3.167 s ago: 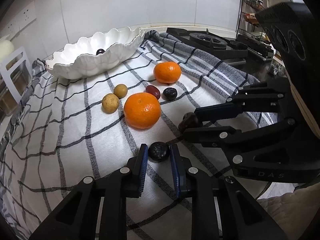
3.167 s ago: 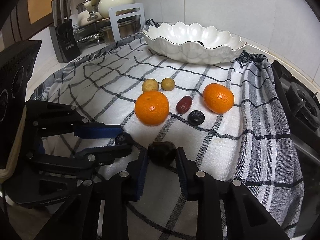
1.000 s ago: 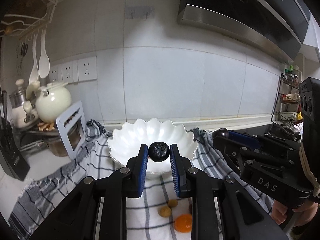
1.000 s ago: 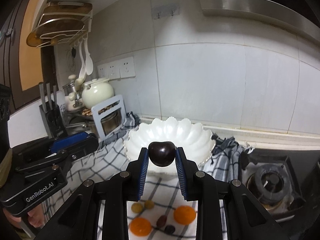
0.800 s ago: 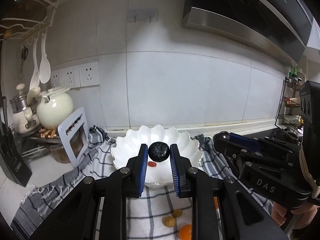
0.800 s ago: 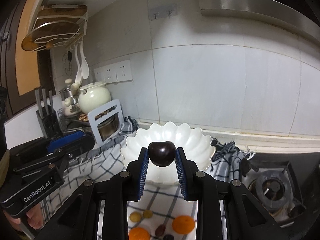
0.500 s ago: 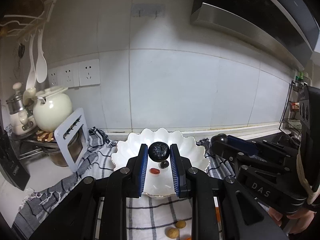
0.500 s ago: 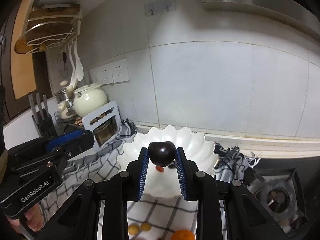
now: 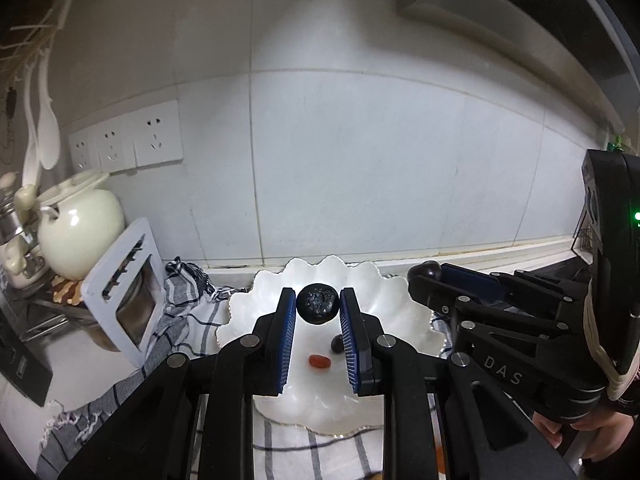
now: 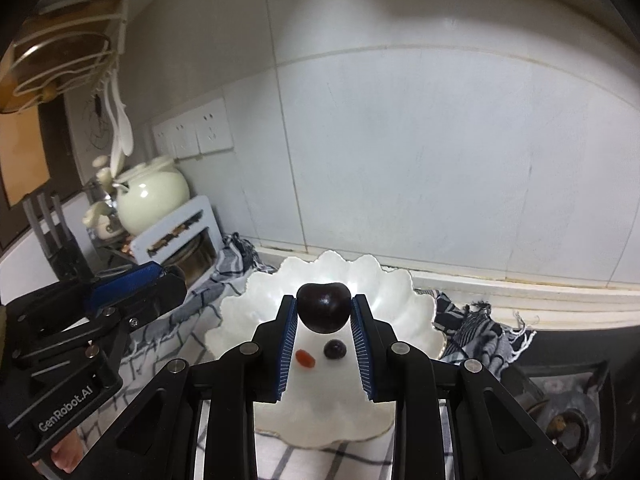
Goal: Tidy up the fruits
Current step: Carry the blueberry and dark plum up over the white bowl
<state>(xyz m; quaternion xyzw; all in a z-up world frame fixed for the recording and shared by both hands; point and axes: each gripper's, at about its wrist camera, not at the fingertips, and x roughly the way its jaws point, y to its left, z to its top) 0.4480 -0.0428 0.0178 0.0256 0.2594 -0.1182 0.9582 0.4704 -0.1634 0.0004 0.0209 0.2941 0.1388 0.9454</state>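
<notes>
My left gripper [image 9: 318, 307] is shut on a small dark berry [image 9: 318, 309] and holds it above the white scalloped bowl [image 9: 396, 300]. My right gripper [image 10: 324, 307] is shut on a dark cherry [image 10: 324, 307] and holds it above the same bowl [image 10: 396, 312]. A small red fruit [image 9: 319, 361] and a small dark fruit [image 9: 336, 344] lie inside the bowl; they also show in the right wrist view as the red fruit [image 10: 305, 358] and the dark fruit [image 10: 334, 349]. The right gripper [image 9: 425, 270] shows at the right of the left wrist view.
The bowl stands on a checked cloth [image 9: 188, 312] against the tiled wall. A cream teapot [image 9: 78, 228] and a white rack [image 9: 124, 300] stand at the left. A gas stove [image 10: 568, 412] lies at the right. A knife block [image 10: 56, 236] stands at the far left.
Both grippers have moved forward with their fruits, from above the cloth to over the bowl. The bowl looks larger and the loose fruits on the cloth have dropped out of view.
</notes>
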